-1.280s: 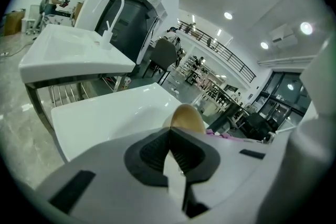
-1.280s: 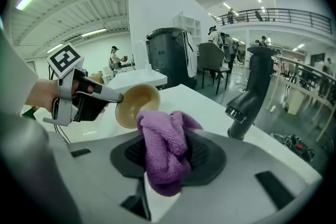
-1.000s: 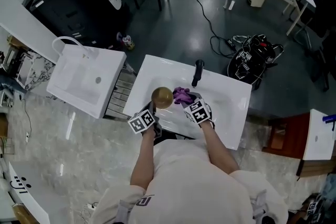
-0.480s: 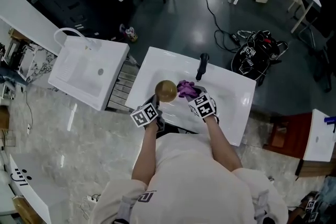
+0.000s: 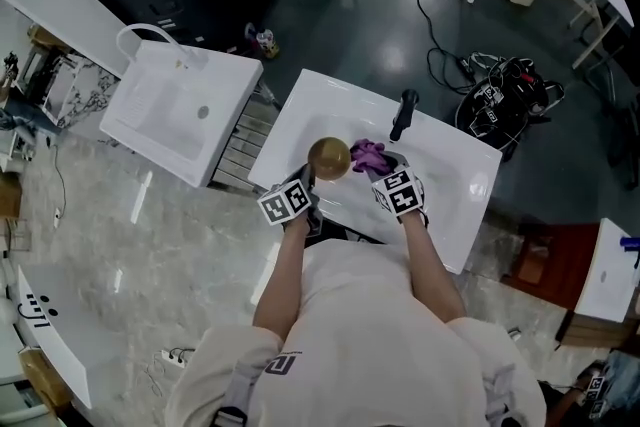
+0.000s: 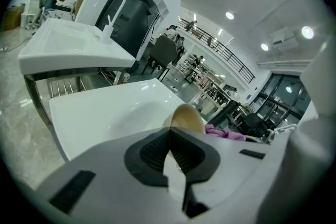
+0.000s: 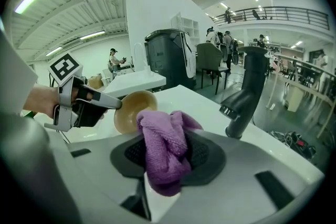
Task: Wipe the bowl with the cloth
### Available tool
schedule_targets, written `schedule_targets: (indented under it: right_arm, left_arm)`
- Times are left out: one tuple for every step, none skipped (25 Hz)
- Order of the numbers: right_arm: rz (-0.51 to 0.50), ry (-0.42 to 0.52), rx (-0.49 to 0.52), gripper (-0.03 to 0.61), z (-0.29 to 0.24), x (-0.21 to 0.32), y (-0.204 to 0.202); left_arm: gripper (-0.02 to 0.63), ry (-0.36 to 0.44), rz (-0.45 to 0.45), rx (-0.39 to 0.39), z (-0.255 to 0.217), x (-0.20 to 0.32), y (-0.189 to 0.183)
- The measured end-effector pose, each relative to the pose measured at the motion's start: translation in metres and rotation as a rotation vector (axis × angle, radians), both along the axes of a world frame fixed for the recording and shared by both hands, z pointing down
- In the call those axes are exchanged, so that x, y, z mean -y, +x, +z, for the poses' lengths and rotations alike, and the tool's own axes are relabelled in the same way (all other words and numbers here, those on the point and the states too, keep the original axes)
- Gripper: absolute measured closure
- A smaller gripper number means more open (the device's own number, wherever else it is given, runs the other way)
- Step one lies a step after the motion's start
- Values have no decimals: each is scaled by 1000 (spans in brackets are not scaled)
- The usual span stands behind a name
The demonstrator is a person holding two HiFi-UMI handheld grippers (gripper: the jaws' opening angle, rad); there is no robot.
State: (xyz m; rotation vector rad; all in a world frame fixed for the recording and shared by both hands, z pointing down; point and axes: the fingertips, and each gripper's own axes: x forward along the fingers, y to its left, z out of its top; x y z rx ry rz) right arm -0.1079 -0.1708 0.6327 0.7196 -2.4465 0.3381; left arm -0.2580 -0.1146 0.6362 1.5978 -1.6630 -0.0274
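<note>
head view: bowl (image 5: 329, 158) and cloth (image 5: 370, 155) still side by side (i judge wiping paused).
left gripper (image 5: 308, 178) pinches bowl rim, right gripper (image 5: 383, 171) clamps cloth.

bowl (image 6: 187, 117) half behind left tool (image 6: 169, 150)
</note>
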Motion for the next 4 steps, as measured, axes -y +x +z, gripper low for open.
schedule_targets:
  right_arm:
    - [-3,1,-1,457,0,-1,-1]
    - [-5,2,-1,457,1,-1,-1]
    - [-6,4,-2,457,2,-1,-1]
    - [-7,6,-2,457,2,-1,-1]
  left_arm:
    - [604,0,-2,1,0,-1,-1]
    - [604,0,-4,1,1,-2,-1]
    - [604,1,-5,0,2,-2,-2]
    - [604,1,-6,-1,3,-2,-2]
